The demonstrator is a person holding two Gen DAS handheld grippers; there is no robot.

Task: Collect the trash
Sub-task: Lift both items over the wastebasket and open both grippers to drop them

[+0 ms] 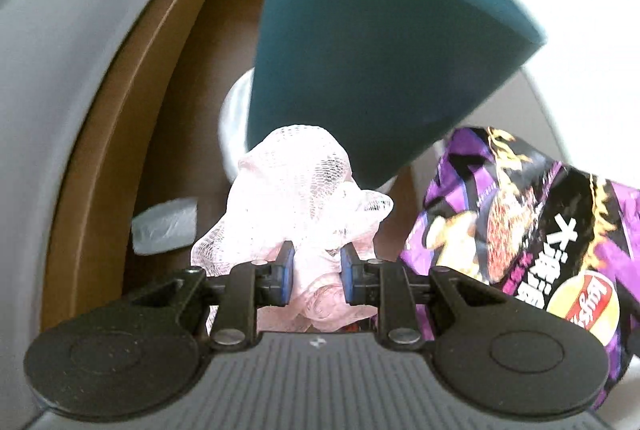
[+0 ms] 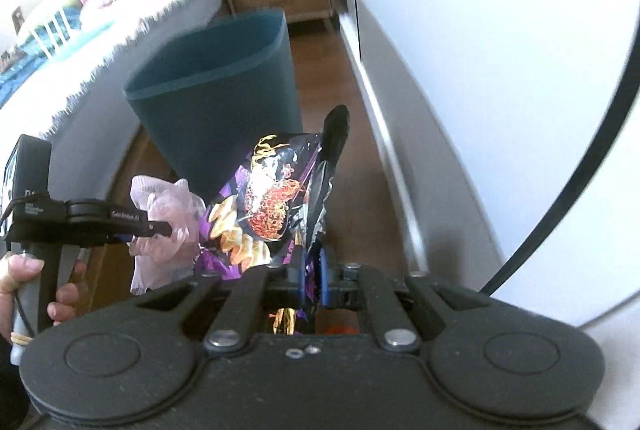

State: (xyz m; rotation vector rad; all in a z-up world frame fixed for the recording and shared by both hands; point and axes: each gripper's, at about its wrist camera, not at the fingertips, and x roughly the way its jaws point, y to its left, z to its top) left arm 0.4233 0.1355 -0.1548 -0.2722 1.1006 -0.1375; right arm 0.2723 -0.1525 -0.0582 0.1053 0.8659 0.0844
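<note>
A pink net [image 1: 296, 190] is pinched in the left gripper [image 1: 316, 270] and a purple chip bag [image 2: 272, 210] is clamped in the right gripper [image 2: 312, 276]; both are held in the air just before a teal bin [image 2: 224, 90] standing on the wood floor [image 2: 320, 70]. The carrying step seems underway; next, both pieces would need lifting over the bin's rim before release
</note>
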